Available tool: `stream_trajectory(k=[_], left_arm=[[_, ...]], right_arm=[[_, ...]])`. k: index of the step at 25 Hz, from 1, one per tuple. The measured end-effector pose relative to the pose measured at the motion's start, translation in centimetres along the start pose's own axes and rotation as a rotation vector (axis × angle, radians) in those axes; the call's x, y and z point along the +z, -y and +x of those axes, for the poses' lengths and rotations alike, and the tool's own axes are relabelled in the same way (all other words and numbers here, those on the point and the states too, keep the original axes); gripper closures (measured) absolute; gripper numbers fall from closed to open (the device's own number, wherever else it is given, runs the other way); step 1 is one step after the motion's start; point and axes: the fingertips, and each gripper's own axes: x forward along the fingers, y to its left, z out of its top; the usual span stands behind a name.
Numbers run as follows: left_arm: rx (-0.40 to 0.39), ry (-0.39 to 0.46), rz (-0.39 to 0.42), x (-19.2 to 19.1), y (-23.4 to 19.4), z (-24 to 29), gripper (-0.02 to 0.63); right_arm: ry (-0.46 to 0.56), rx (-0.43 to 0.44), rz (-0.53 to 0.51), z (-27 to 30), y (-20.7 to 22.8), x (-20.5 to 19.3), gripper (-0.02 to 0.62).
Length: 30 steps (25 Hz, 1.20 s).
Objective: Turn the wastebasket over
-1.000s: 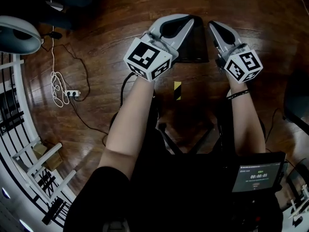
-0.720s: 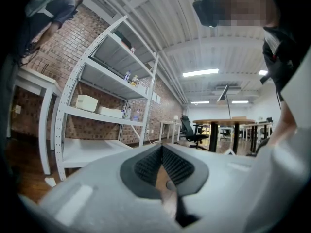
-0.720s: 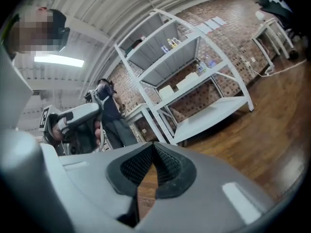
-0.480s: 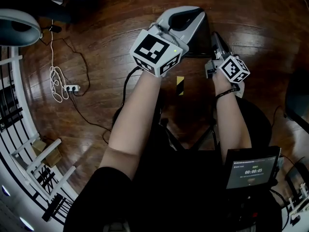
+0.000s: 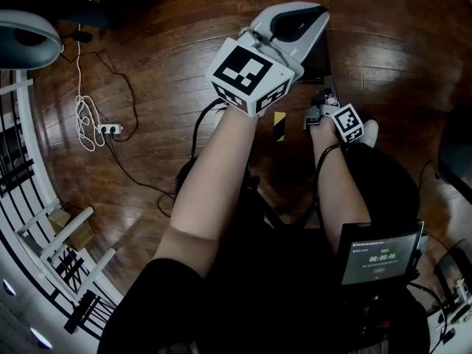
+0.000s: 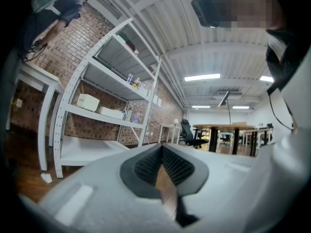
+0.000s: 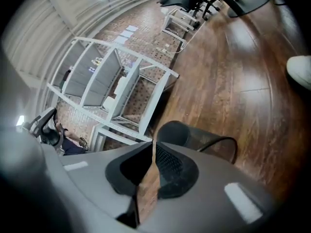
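above wood floor (image 5: 147, 50), near a seemingly tipped wastebasket (image 7: 194, 136), both jaws meet, empty.

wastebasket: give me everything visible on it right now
The wastebasket is a dark wire-mesh bin with a rounded base and a thin hoop rim. It appears to lie on its side on the wooden floor, rim toward the person, beyond the shut right gripper, no contact visible. In the head view the left gripper hides most of it.
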Motion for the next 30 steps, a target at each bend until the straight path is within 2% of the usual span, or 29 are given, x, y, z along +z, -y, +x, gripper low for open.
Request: stream_trajectory(k=[4, 8, 10, 12, 14, 30], left_arm=[[0.003, 0.005, -0.008, -0.2, -0.7, -0.4, 0.604], [0.008, 0.009, -0.013, -0.1, -0.7, -0.2, 0.604], [0.009, 0.011, -0.017, -0.1, -0.6, -0.2, 0.604], [0.011, 0.010, -0.019, 0.1, -0.7, -0.2, 0.604], [0.011, 0.013, -0.018, 0.4, -0.9, -0.2, 0.604], [0.023, 0.028, -0.035, 0.8, -1.4, -0.8, 0.604]], right_arm=[[0.000, -0.049, 0.066, -0.2, 2.5, -2.5, 0.560], [-0.002, -0.085, 0.135, -0.6, 4.3, -4.3, 0.504], [-0.008, -0.082, 0.165, -0.6, 4.8, -5.0, 0.474], [-0.017, -0.075, 0.196, 0.1, 5.0, -5.5, 0.416], [-0.018, -0.064, 0.223, 1.0, 5.1, -5.7, 0.396], [0.030, 0.012, 0.308, 6.0, 4.7, -5.9, 0.394]])
